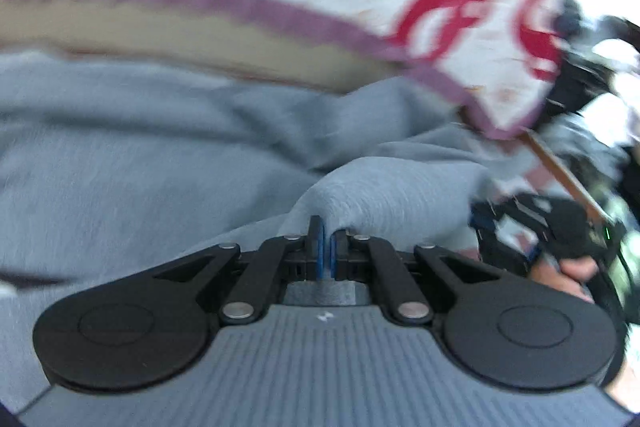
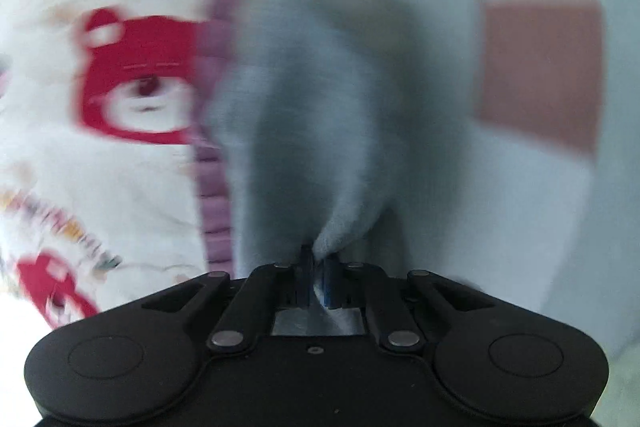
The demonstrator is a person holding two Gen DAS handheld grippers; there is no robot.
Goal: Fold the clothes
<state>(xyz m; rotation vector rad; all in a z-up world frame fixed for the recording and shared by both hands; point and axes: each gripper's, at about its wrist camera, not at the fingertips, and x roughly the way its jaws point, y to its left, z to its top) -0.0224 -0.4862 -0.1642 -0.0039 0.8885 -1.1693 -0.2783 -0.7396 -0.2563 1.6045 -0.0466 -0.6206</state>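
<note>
A grey fleece garment (image 1: 168, 155) fills the lower half of the left wrist view, bunched into soft folds. My left gripper (image 1: 326, 233) is shut on a raised pinch of this grey cloth. In the right wrist view the same grey garment (image 2: 304, 115) hangs up and away from my right gripper (image 2: 318, 263), which is shut on a fold of it. The right gripper (image 1: 532, 227) also shows at the right edge of the left wrist view, held by a hand (image 1: 576, 269). Both views are motion-blurred.
Under the garment lies a white sheet with red bear prints (image 2: 136, 79) and a mauve border band (image 1: 224, 3). A tan strip (image 1: 132, 31) runs beside that band. A white wall with a brownish panel (image 2: 540, 67) sits at the right.
</note>
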